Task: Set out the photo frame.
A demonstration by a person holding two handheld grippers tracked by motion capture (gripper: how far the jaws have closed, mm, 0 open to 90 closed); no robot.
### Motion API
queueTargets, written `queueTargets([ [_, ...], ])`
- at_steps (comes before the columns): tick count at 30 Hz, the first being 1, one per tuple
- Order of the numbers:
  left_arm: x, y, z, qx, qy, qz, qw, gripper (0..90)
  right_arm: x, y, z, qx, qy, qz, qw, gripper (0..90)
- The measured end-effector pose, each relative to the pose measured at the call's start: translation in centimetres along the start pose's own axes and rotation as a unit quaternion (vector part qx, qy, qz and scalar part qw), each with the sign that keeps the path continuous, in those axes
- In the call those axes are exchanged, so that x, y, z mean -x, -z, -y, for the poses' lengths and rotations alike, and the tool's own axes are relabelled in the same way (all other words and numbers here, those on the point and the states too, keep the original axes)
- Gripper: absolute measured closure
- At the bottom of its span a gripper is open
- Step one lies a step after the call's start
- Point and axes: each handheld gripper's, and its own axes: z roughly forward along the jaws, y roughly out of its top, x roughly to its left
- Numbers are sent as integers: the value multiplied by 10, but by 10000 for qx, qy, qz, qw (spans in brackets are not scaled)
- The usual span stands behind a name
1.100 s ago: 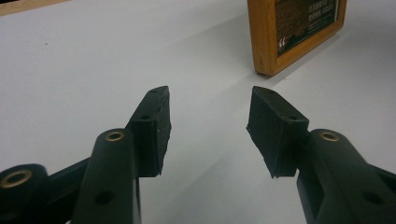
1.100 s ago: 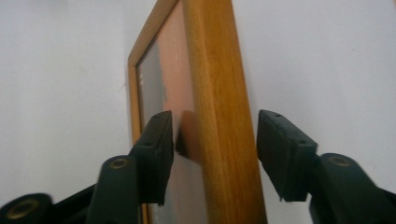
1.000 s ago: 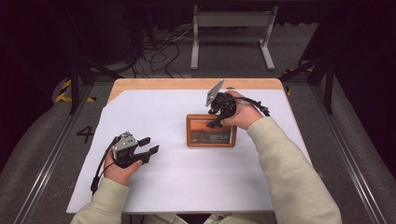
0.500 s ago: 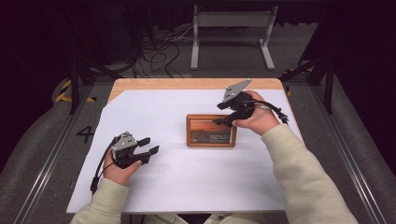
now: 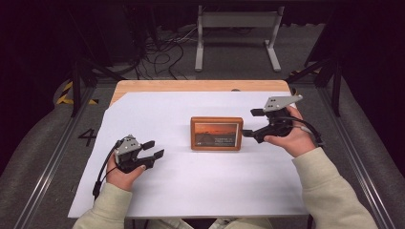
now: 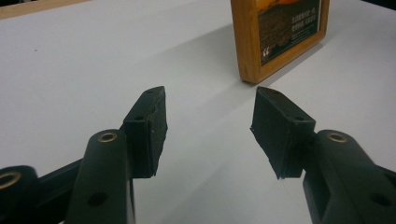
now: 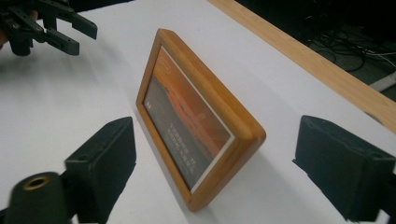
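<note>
Frame (image 5: 216, 133), wooden, with a sunset picture, stands propped near the middle of the white-covered desk (image 5: 191, 191). Your right tongs (image 5: 251, 123) sit just beside its right end. In the right gripper view the frame's near end lies between the two black pads (image 7: 105, 161), but neither pad touches the wood. These tongs have just been opening and now stand wide apart, with nothing gripped.

Your left tongs (image 5: 154, 149) rest low on the desk, well apart from the frame's left side. Their tips are apart and empty, aimed towards the frame. In the left gripper view the frame's corner (image 6: 275, 37) shows beyond them.

The step looks like a release: the frame seems set upright and let go, with your right hand clear of it. The next move probably calls for drawing the right tongs away without brushing the frame's end, since a nudge could tip it.

The frame's long axis runs left to right across the desk. Its picture side faces you, and it leans back a little on its lower long edge.
</note>
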Motion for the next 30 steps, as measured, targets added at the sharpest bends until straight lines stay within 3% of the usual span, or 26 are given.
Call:
queueTargets([
  [5,2,9,5,-2,-22,12,10000,438,-1,19,21,215,-375,89,9990,50],
  [11,2,18,6,95,12,-22,10000,421,-6,30,39,408,-563,347,9970,46],
  [12,2,20,8,125,43,-20,9999,419,-8,35,49,506,-698,493,9951,44],
  [14,2,21,8,137,26,-26,9999,418,-9,36,53,553,-743,546,9942,43],
  [16,1,22,9,161,47,-32,9999,412,-11,40,65,755,-828,740,9909,50],
  [21,2,24,10,207,40,-25,9998,406,-17,41,83,960,-973,837,9871,51],
  [25,3,23,10,236,31,-14,9997,405,-19,38,98,1003,-1064,847,9856,55],
  [30,1,22,12,245,55,-5,9997,404,-15,29,112,821,-1087,816,9873,51],
])
